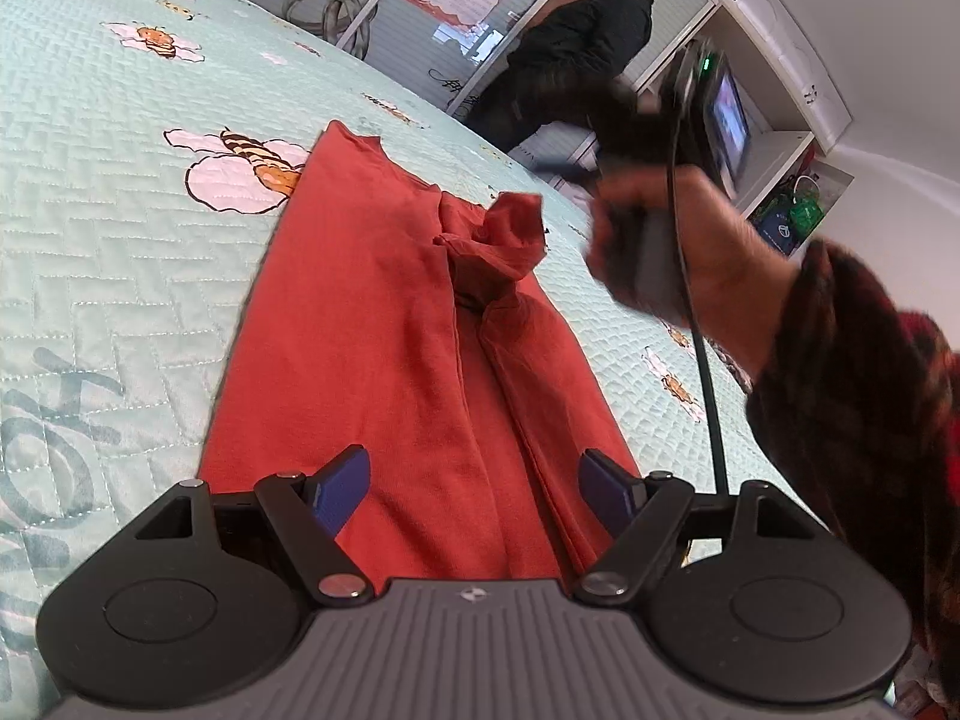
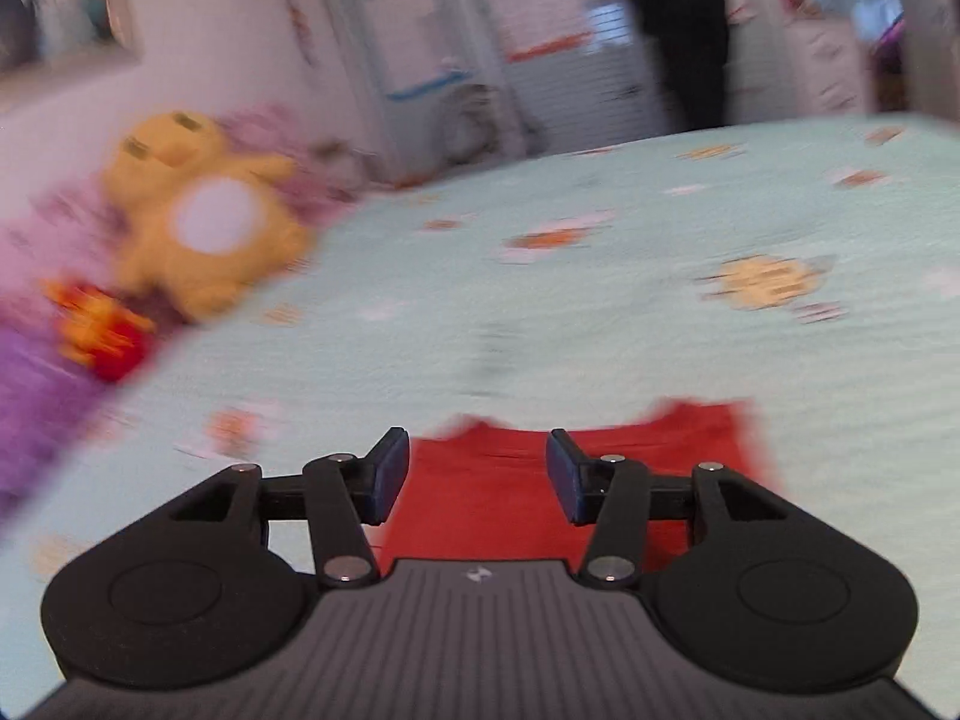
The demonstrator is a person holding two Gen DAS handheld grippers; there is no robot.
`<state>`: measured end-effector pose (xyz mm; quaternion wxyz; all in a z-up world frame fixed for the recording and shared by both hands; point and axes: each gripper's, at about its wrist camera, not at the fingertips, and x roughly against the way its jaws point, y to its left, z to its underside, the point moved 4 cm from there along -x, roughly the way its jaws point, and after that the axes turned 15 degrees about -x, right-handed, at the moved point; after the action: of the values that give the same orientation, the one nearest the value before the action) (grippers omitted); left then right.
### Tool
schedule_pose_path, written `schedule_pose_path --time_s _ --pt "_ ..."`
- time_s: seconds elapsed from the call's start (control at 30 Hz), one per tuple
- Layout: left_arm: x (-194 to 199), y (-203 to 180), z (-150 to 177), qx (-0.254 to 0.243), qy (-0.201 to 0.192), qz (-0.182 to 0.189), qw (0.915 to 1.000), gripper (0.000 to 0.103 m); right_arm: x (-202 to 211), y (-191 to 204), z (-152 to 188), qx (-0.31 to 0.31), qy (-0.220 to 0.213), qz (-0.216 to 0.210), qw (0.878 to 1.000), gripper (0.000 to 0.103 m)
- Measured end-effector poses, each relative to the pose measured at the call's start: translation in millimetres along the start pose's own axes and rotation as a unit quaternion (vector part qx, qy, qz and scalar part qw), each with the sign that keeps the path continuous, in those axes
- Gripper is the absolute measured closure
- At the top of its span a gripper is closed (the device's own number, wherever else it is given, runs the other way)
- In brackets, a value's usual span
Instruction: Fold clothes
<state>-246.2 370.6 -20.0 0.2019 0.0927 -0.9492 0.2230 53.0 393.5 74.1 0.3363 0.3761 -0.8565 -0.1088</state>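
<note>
A red garment (image 1: 384,324) lies lengthwise on a pale green quilted bedspread (image 1: 108,276) printed with cartoon bees, folded into a long strip that runs away from the left gripper (image 1: 474,489). That gripper hovers over the near end of the garment with its blue-padded jaws spread wide, nothing pinched between them and red cloth showing in the gap. Partway along the garment, on its right side, a bunched knot of cloth stands up from the flat fabric. Just right of that bunch and above the bedspread, a hand (image 1: 708,252) in a dark red-patterned sleeve (image 1: 864,420) grips the handle of the right gripper, blurred, with a black cable trailing down from it.

From the right wrist view, itself badly smeared, the right gripper (image 2: 478,474) hangs above one end of the garment (image 2: 690,438) with its jaws parted about halfway, empty, the pads clear of the cloth.

Beyond the garment the bedspread stretches on. At its far side, left of the garment, a yellow plush toy (image 2: 198,216) sits against purple and pink bedding (image 2: 36,396), with a red and orange object just beside it that is too blurred to identify. Past the far edge of the bedspread, a person in a dark jacket and cap (image 1: 576,54) stands before a panelled wall hung with posters, near white shelving that holds a lit screen (image 1: 729,114).
</note>
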Motion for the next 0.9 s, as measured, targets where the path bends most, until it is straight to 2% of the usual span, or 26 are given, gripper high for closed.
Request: schedule_pose_path --time_s 0.03,0.1,0.13,0.23,0.33,0.47,0.5,0.53,0.57,0.63,0.7,0.73,0.9 --pt "-0.3 -0.6 0.1 -0.002 0.000 -0.001 1.0000 0.023 0.7 -9.5 -0.3 0.022 -0.007 0.033 0.999 0.051" --pt "-0.9 -1.7 0.4 -0.005 0.000 -0.002 1.0000 0.022 -0.2 -31.0 -1.6 0.035 -0.015 0.067 0.997 0.047" --pt "-1.2 -2.3 0.5 -0.007 0.000 -0.002 1.0000 0.021 -3.7 -42.4 -2.6 0.024 -0.005 0.068 0.997 0.043" --pt "-1.9 -4.1 0.9 -0.012 -0.001 -0.003 0.9999 0.019 -14.2 -74.6 -4.4 -0.018 0.020 0.077 0.997 0.042" --pt "-2.7 -4.0 1.0 -0.015 -0.001 -0.003 0.9999 0.018 -23.1 -104.1 0.1 -0.086 0.035 0.079 0.993 0.042" --pt "-2.7 -4.4 0.8 -0.016 -0.001 -0.003 0.9999 0.018 -30.8 -122.4 17.2 -0.123 0.048 0.084 0.988 0.043" --pt "-2.7 -4.4 0.7 -0.016 -0.001 -0.003 0.9999 0.018 -28.1 -122.3 21.1 -0.128 0.041 0.081 0.988 0.046" --pt "-2.7 -4.4 0.7 -0.016 -0.001 -0.003 0.9999 0.018 -25.6 -122.3 20.5 -0.128 0.032 0.078 0.988 0.056" --pt "-2.7 -4.4 0.7 -0.015 -0.002 -0.003 0.9999 0.017 -24.7 -121.0 20.9 -0.124 0.031 0.073 0.989 0.062" --pt "-3.0 -4.2 0.6 -0.014 -0.002 -0.002 0.9999 0.017 -25.9 -113.6 21.4 -0.106 0.046 0.065 0.991 0.088" --pt "-3.5 -3.8 0.4 -0.014 -0.001 -0.002 0.9999 0.017 -25.4 -102.9 19.4 -0.091 0.053 0.060 0.993 0.093" --pt "-3.3 -4.0 0.5 -0.014 -0.001 -0.002 0.9999 0.017 -24.5 -97.2 17.9 -0.086 0.055 0.056 0.993 0.103" --pt "-1.9 -3.7 0.7 -0.009 -0.002 0.002 1.0000 0.017 -15.6 -46.1 5.9 -0.075 0.048 0.043 0.995 0.103"
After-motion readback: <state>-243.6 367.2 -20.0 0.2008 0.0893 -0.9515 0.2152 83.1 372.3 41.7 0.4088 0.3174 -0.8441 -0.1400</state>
